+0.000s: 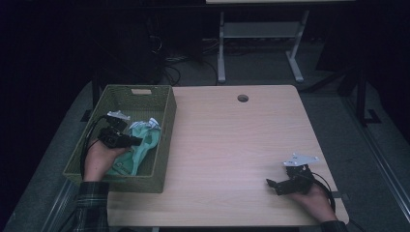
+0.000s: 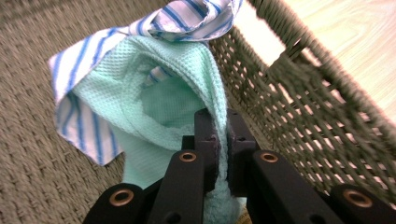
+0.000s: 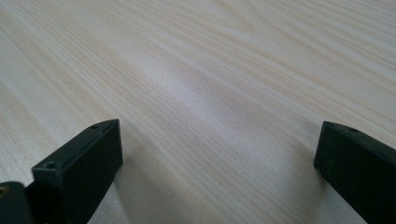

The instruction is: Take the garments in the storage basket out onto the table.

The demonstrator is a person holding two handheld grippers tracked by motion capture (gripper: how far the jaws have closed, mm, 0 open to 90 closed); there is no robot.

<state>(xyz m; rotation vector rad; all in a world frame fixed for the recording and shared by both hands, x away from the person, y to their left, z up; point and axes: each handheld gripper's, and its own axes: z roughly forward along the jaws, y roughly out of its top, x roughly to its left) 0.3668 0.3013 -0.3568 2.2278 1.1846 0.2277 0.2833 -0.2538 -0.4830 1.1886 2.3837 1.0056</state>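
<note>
Near right: right gripper (image 1: 278,186) resting on table (image 1: 232,145), jaws spread wide, nothing betw. them; just pale wood grain, smooth, matte. Idle, by the look of it.

Near left: left gripper (image 1: 129,140) inside basket (image 1: 167,140), jaws pressed together on a fold of mint-green cloth (image 2: 173,98). Pinch looks firm, fabric squeezed flat betw. the pads.

Cloth: waffle weave, soft, bunched into a loose cone w/ hollow centre; hangs from the grip, lower part apparently on basket floor. Blue-and-white striped cloth (image 2: 74,112) wrapped round it, thinner, smoother, touching on left and far side; could come along if lifted.

Basket: olive-green woven, rectangular, stiff open-lattice walls, tight-woven floor, handle slot in far wall. Sits on table's left side, overhanging left edge.

Progress, as a guess: grab done, cloth not yet clear of basket. Left to do: lift over right wall, lay out on bare tabletop. Early stage.

Far: round cable hole (image 1: 242,98) nr far edge of table.
</note>
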